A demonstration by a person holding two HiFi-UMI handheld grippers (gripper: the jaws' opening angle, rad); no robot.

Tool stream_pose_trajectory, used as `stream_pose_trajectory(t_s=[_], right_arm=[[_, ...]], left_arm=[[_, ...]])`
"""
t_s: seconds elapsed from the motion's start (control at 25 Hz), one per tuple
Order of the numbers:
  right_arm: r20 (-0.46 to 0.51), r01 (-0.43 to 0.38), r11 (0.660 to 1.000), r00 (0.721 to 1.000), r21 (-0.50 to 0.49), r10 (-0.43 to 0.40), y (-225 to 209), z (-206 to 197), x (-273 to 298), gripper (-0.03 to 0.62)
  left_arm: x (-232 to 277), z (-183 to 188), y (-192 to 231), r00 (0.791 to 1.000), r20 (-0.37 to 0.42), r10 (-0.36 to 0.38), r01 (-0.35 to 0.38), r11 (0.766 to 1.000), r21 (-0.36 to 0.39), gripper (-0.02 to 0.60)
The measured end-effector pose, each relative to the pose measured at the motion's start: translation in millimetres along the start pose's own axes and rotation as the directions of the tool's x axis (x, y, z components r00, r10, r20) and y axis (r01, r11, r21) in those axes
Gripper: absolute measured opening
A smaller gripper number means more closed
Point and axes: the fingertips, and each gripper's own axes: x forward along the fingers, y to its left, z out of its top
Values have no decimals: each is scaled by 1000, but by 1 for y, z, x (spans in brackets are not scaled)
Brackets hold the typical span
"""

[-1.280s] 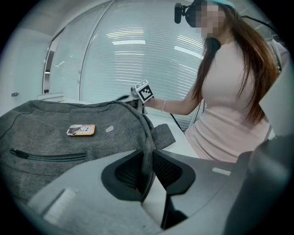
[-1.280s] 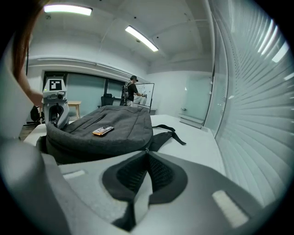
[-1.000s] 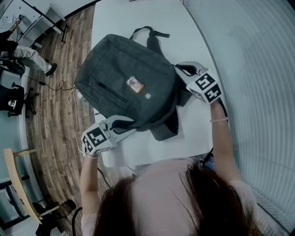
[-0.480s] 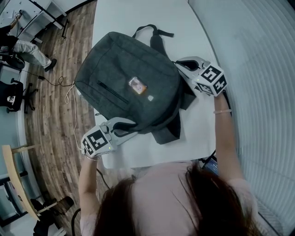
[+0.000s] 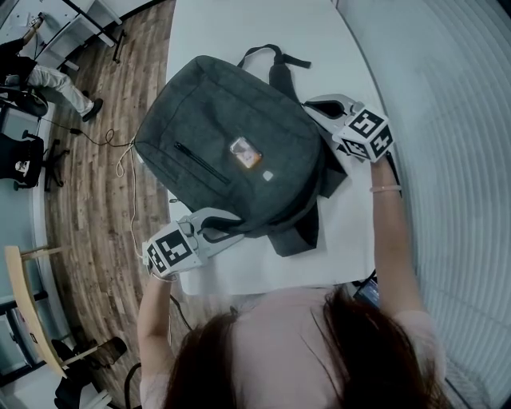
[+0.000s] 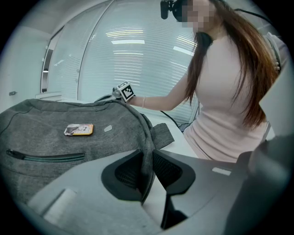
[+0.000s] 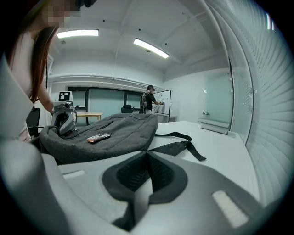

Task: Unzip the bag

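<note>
At the bag's [image 5: 231, 144] edge, left claw [image 6: 147, 158] clamped on it; right claw [image 7: 147, 155] closed (contents unclear).

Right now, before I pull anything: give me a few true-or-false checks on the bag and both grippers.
1. The left gripper is clamped on the fabric edge of the backpack. True.
2. The right gripper has its jaws wide apart. False: they are together, at the backpack's side.
3. The backpack stands upright. False: it lies flat on the white table, front up.
4. A small orange-rimmed patch sits on the backpack's front. True.
</note>
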Motion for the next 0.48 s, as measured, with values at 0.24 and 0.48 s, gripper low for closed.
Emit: stream_pose_trajectory(t_s=[0.24, 0.48], right_arm=[[15, -4, 1000, 1000, 0, 4, -4, 3, 9, 11], [25, -6, 1000, 1000, -28, 6, -7, 5, 16, 12]], left_arm=[[0, 0, 0, 1000, 4, 1, -1, 1000, -3, 86], [2, -1, 0, 1000, 1, 0, 0, 1000, -7, 86]])
